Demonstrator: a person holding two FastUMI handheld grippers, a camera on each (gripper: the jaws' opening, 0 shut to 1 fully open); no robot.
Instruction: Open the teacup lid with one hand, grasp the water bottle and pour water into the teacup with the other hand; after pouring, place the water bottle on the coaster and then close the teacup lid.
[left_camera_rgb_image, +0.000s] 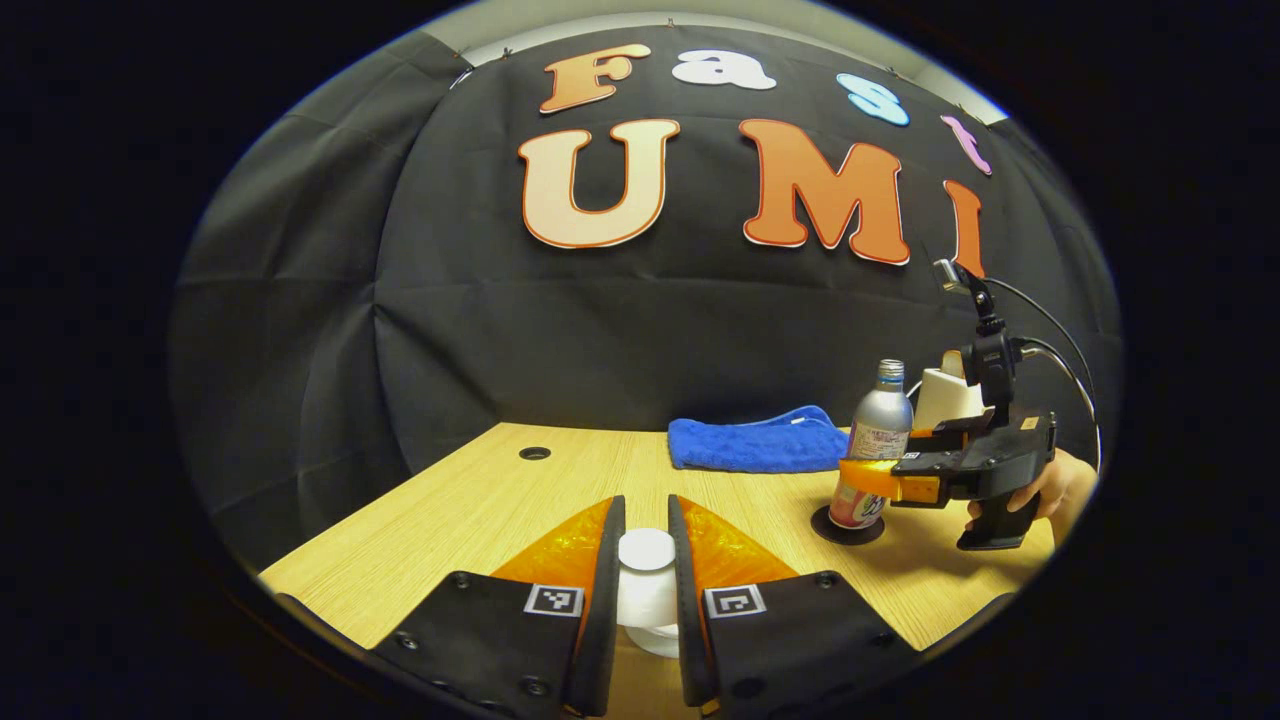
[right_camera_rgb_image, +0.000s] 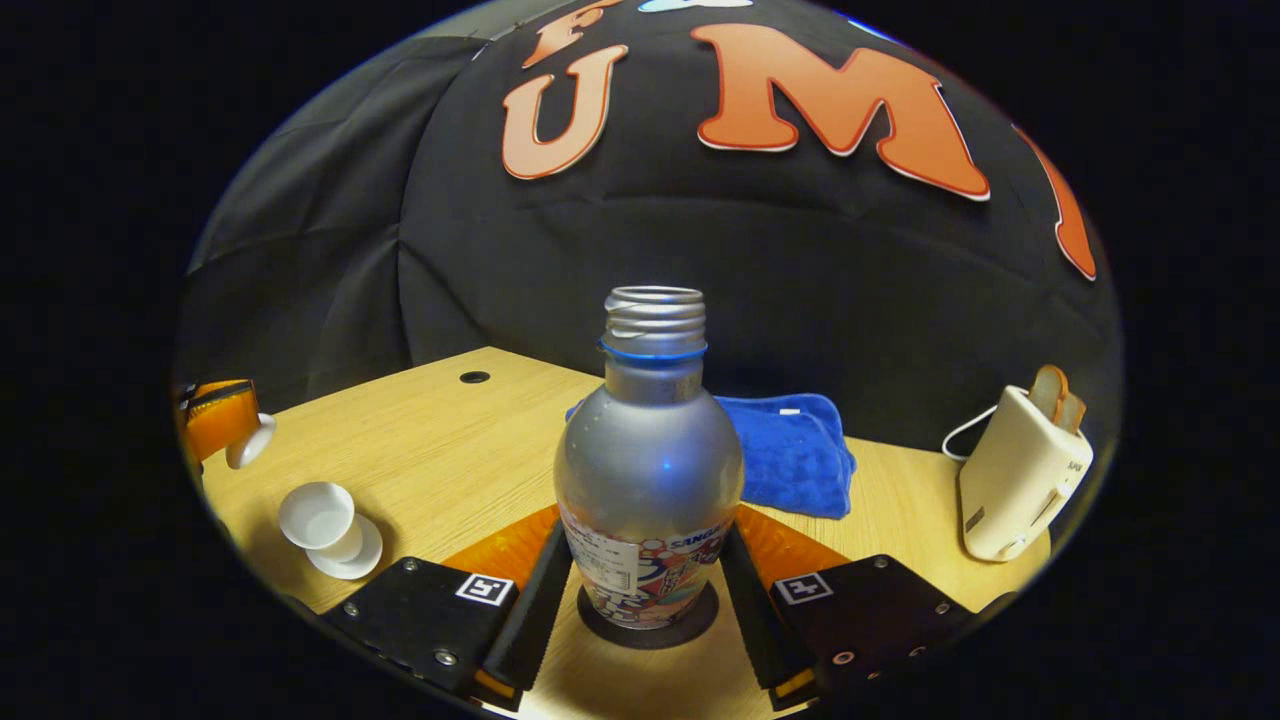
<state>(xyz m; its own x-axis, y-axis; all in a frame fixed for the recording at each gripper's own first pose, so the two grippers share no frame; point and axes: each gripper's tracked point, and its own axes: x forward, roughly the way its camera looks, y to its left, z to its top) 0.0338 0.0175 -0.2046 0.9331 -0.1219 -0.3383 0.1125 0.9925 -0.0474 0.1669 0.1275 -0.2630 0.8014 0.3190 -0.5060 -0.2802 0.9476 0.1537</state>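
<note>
Standing upright on the dark coaster (right_camera_rgb_image: 650, 625), the water bottle (right_camera_rgb_image: 648, 480) sits between your right gripper (right_camera_rgb_image: 648, 600) fingers, which flank its lower body; whether they press it, you cannot tell. Your left gripper (left_camera_rgb_image: 647, 590) pinches the white lid (left_camera_rgb_image: 646, 552) from both sides. Well left of the bottle sits the uncovered teacup (right_camera_rgb_image: 318, 518) on its saucer. Behind the bottle lies a blue towel (right_camera_rgb_image: 795, 450).
</note>
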